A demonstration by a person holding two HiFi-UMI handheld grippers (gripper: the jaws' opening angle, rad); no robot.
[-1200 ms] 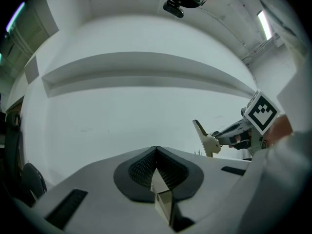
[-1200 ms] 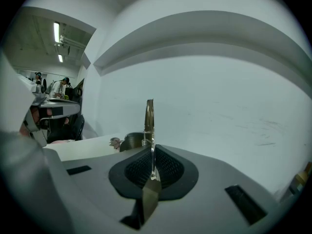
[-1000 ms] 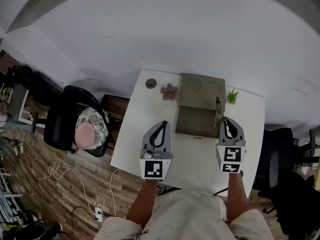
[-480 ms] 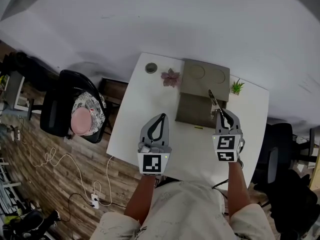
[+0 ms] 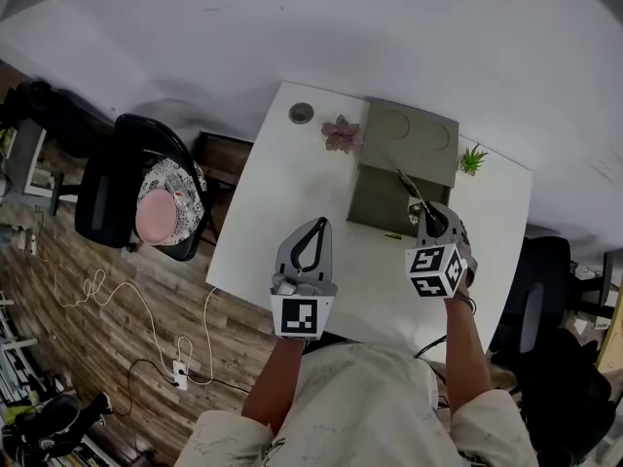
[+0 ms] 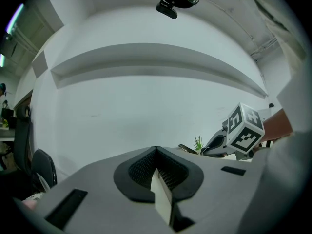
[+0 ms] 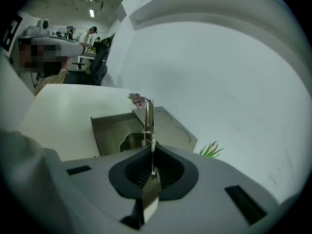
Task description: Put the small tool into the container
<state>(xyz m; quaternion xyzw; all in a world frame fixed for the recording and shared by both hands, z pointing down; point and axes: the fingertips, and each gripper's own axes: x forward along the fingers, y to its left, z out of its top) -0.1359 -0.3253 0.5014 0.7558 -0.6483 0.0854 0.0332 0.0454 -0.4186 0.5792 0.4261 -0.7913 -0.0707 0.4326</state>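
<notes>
My right gripper (image 5: 429,221) is shut on a small metal tool (image 5: 413,192), a slim plier-like piece that sticks out past the jaws. The tool's tip hangs over the right side of the open grey container (image 5: 375,200), whose lid (image 5: 414,132) with two round recesses lies folded back behind it. In the right gripper view the tool (image 7: 148,118) stands up from the fingertips (image 7: 151,151), with the container's hollow (image 7: 109,130) just beyond. My left gripper (image 5: 312,228) hovers shut and empty over the table's front left; its jaws (image 6: 156,149) meet with nothing between them.
The white table (image 5: 287,197) also carries a pink flower (image 5: 342,132), a small green plant (image 5: 474,158) and a round grey disc (image 5: 301,113) along the wall side. A black chair (image 5: 117,188) with a pink cushion stands to the left, and cables lie on the wooden floor.
My right gripper has sunk towards the container and rolled, so its marker cube now shows a corner. The tool's tip has come over the open tray. The left gripper has dropped a little.
</notes>
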